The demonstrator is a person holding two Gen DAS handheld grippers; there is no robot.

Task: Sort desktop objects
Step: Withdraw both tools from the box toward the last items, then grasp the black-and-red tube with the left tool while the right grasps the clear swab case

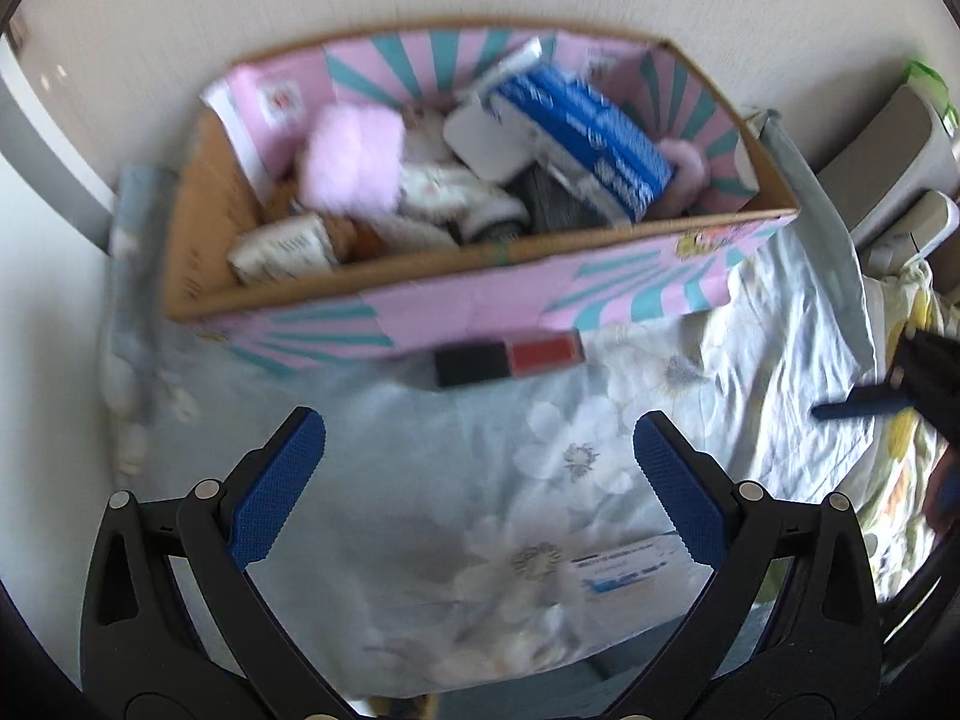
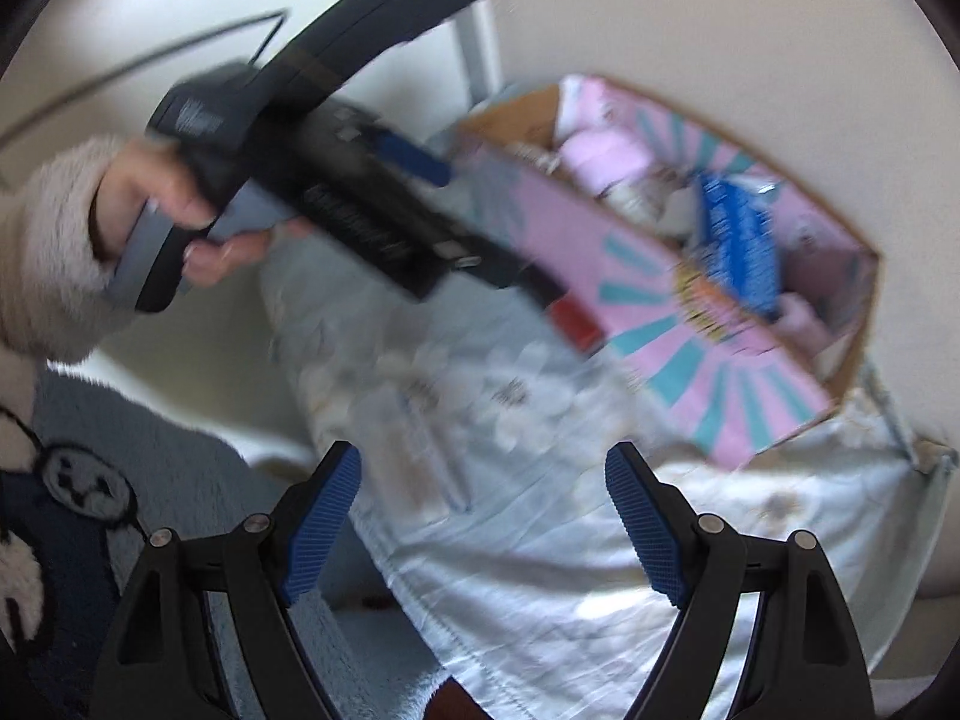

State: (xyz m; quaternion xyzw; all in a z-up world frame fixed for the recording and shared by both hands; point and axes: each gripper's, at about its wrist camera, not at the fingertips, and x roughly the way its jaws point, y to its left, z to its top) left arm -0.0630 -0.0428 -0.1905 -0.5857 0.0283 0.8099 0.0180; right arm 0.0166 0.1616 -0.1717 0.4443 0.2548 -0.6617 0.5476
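A pink and teal cardboard box [image 1: 492, 294] stands on the floral cloth, filled with a blue packet [image 1: 594, 138], a pink fluffy item [image 1: 354, 156], a white case [image 1: 480, 138] and other things. A black and red block [image 1: 510, 360] lies against the box's front wall. My left gripper [image 1: 480, 468] hangs open over the cloth, short of the block, with nothing between its fingers. My right gripper [image 2: 480, 504] is open and empty above the cloth. The same box [image 2: 690, 312] and the red end of the block [image 2: 576, 324] show in the right wrist view, behind the left gripper's body [image 2: 336, 192].
A floral cloth [image 1: 600, 450] covers the table and a flat label [image 1: 624, 570] shows through it near my left fingers. White and grey objects [image 1: 900, 180] stand at the far right. A hand in a fluffy sleeve [image 2: 54, 228] holds the left gripper. A wall rises behind the box.
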